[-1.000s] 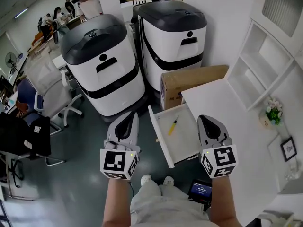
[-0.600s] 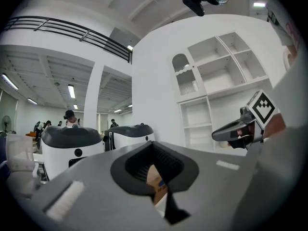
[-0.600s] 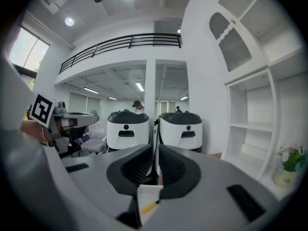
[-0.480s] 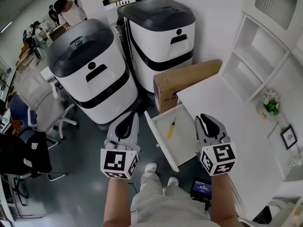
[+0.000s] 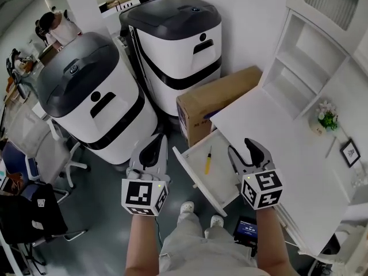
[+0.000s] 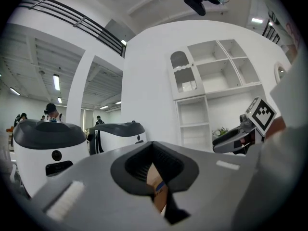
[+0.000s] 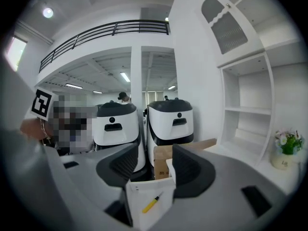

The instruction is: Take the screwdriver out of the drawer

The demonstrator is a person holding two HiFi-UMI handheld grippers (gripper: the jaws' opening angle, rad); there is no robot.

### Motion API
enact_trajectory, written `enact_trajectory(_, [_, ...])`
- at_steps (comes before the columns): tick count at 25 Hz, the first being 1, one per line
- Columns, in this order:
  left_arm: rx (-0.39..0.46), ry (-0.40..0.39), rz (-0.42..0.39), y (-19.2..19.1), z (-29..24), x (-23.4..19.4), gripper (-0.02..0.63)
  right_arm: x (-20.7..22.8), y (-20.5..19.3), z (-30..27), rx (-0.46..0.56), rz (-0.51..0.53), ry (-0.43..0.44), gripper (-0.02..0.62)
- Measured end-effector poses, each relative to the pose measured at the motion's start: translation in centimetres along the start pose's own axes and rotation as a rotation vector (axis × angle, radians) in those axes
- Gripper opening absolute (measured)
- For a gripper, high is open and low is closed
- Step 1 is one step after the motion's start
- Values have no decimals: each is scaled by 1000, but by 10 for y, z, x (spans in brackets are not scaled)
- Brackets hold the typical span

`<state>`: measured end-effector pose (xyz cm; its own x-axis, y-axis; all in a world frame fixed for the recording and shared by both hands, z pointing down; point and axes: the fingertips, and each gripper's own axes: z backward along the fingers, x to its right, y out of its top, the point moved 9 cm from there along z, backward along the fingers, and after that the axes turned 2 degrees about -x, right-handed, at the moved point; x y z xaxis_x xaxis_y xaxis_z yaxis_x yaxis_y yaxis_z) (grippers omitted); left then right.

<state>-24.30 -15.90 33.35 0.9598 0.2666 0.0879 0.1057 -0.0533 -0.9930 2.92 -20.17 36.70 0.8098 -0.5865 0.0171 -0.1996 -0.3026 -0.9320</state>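
Observation:
A yellow-handled screwdriver lies alone in the open white drawer, which is pulled out from the white desk. In the right gripper view the screwdriver shows low between the jaws, lying on the drawer's floor. My right gripper hovers over the drawer's right side. Its jaws are opening and nothing is between them. Left of the drawer, above the dark floor, my left gripper has its fingers together and holds nothing.
Two large white-and-black machines stand beyond the drawer. A cardboard box sits against the desk's far end. White shelving and a small flower pot are on the right. A small screen device lies on the floor by my feet.
My right gripper's jaws have gone from shut to wide apart. Both grippers have moved forward, the right one closer over the drawer.

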Motion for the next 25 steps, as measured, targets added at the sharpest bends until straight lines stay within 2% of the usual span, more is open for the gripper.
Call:
enact_trajectory(12, [-104,-60,58,-49,-45,-33,9,-2,-60,-73,-214,-130,-31,196])
enact_trajectory(25, [-207,-109,81,-100,-69,-50,9,-9,-161,-154,-518,-267,-44,196])
